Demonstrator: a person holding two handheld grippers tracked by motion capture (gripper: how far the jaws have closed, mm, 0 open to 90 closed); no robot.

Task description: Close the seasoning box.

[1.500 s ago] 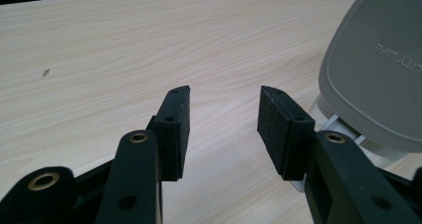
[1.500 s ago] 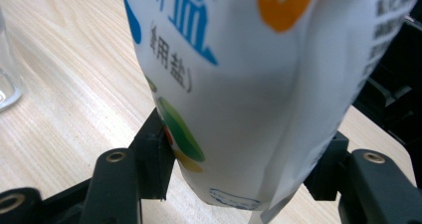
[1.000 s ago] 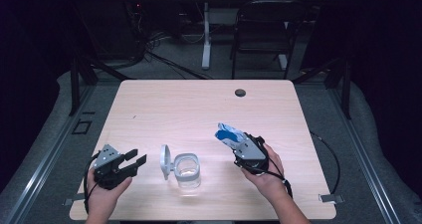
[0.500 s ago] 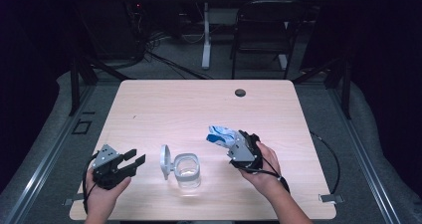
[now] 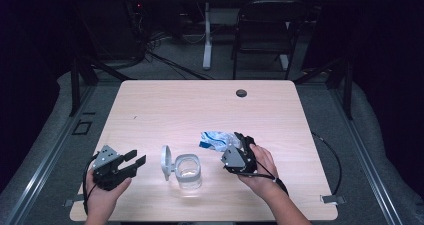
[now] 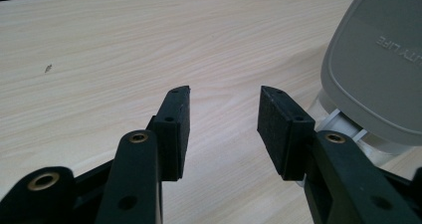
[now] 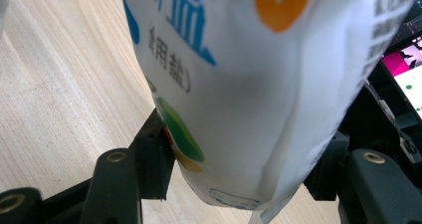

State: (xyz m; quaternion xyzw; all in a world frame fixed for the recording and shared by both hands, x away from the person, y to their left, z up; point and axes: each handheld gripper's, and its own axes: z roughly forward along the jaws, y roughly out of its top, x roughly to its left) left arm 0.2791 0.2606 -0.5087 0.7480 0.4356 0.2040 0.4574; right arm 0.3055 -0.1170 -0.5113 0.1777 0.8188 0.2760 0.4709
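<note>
Carrying a salt bag [image 5: 214, 139] toward the open jar [image 5: 188, 171]: in the high view the right gripper [image 5: 239, 144] clasps it just beside the jar; the left gripper [image 5: 134, 164] waits, spread and empty. Left gripper view: lid [image 6: 378, 69] upright beside the jaws. Right gripper view: pads [image 7: 155, 159] squeeze the bag. Next, probably tilting it over the mouth.

pale wooden table [image 5: 165, 110] carries a clear jar [image 5: 188, 171] with its lid [image 5: 166, 161] open.
</note>
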